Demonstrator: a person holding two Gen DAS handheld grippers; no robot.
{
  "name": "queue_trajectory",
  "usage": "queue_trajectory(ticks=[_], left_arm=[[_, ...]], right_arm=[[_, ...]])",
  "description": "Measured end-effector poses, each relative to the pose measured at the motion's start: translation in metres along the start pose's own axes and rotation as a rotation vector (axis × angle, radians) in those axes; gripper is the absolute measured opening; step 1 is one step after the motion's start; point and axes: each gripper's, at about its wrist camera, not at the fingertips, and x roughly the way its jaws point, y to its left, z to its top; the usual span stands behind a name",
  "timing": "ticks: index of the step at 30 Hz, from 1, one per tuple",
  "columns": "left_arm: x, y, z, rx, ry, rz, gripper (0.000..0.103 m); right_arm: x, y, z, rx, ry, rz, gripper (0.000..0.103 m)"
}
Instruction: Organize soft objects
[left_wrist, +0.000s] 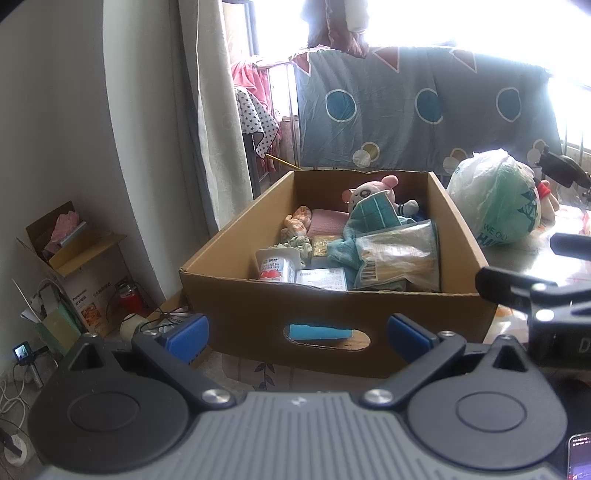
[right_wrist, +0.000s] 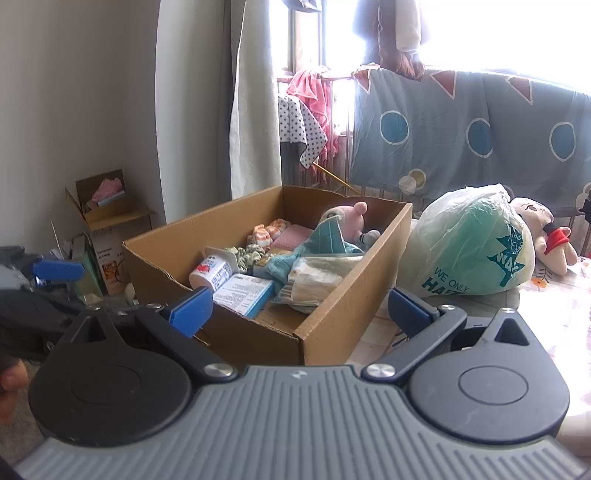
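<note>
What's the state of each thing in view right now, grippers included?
left gripper: open, empty, short of the box.
right gripper: open, empty.
cardboard box: open-topped, upright, part filled.
pink plush toy: in the box, at its far end.
clear packet: lying on top of the box's contents.
plastic bag: bulging, lying beside the box.
doll: lying on its side, outside the box.

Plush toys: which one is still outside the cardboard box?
The cream doll with the red wristband, lying on the table behind the plastic bag; the pink plush sits inside the box.
</note>
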Motion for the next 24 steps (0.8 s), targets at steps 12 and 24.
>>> queue_trajectory(ticks=[12, 24], left_arm=[[-0.0020, -0.0005, -0.0002, -0.002, 0.000, 0.006, 0.103], [-0.0023, 0.0023, -0.0020, -0.020, 0.002, 0.005, 0.103]], right_arm=[[0.0019, 0.0003, -0.0012, -0.006, 0.008, 0.003, 0.102], [0.0058, -0.0005, -0.0038, 0.001, 0.029, 0.016, 0.102]])
